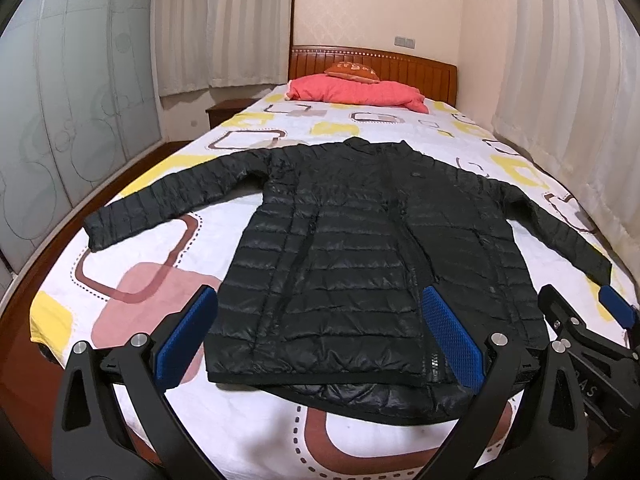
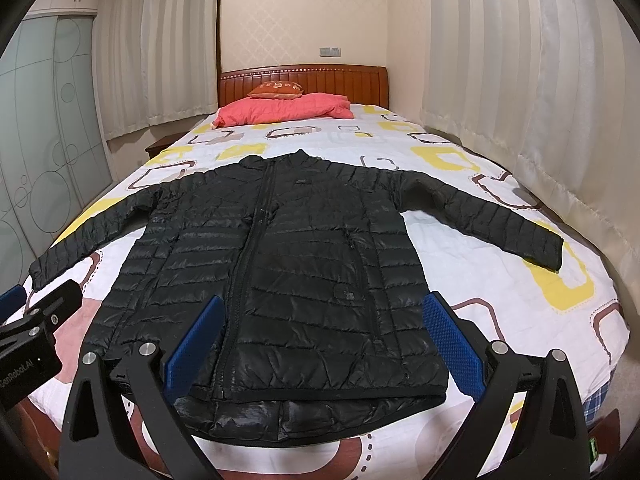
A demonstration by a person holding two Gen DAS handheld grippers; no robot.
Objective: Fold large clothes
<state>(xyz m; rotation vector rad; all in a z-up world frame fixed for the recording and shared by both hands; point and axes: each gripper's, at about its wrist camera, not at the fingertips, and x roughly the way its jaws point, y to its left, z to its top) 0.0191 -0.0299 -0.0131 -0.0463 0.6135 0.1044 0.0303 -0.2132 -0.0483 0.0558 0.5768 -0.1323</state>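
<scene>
A black quilted puffer jacket [image 1: 352, 248] lies flat, front up, on the bed, both sleeves spread out to the sides and its collar toward the headboard. It also shows in the right wrist view [image 2: 296, 264]. My left gripper [image 1: 320, 332] is open and empty, hovering above the jacket's hem on its left half. My right gripper [image 2: 324, 336] is open and empty above the hem on the right half. The right gripper shows at the right edge of the left wrist view [image 1: 580, 312]. The left gripper shows at the left edge of the right wrist view [image 2: 36, 312].
The bed has a white sheet [image 1: 160, 264] with pink, yellow and brown squares. A red folded quilt [image 1: 356, 90] and an orange cushion [image 1: 352, 70] lie by the wooden headboard [image 1: 400, 68]. Curtains [image 2: 520, 100] hang on the right, frosted wardrobe doors [image 1: 60, 128] stand left.
</scene>
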